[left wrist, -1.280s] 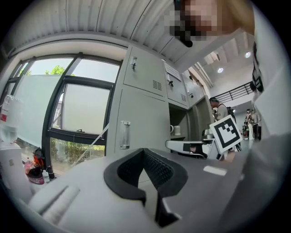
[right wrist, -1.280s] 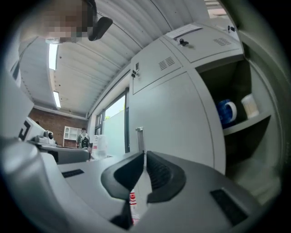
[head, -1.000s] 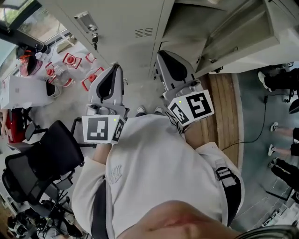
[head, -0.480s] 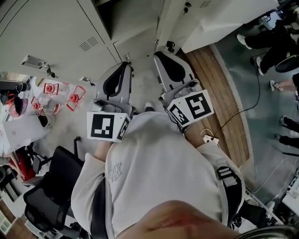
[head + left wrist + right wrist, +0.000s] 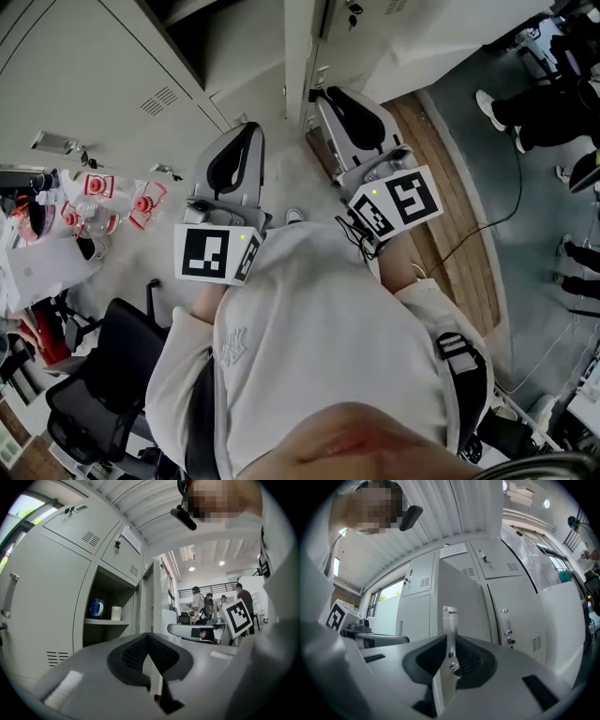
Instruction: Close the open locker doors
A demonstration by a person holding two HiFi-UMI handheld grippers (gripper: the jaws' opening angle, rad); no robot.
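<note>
A grey locker door (image 5: 298, 47) stands open, edge-on in the head view. Left of it lies its open compartment (image 5: 183, 23). My right gripper (image 5: 323, 96) is up against that door's edge, its jaws together. In the right gripper view the door (image 5: 461, 602) fills the middle, and its latch strip (image 5: 449, 620) lines up with the slit of the right gripper (image 5: 447, 677). My left gripper (image 5: 247, 131) hangs lower left, shut and empty. The left gripper (image 5: 154, 681) faces the open compartment (image 5: 110, 597), where a blue mug (image 5: 96, 608) and a white cup (image 5: 116, 613) stand on a shelf.
Shut lockers (image 5: 84, 84) run along the left. A black office chair (image 5: 103, 375) and red-capped bottles (image 5: 112, 202) are at lower left. A wooden strip (image 5: 445, 187), a cable and people's legs (image 5: 539, 103) are at right. Several people (image 5: 201, 604) stand beyond the door.
The head view swung from the upper lockers down to this door. My right gripper has moved forward and right to the door's edge. The left one has barely shifted.
</note>
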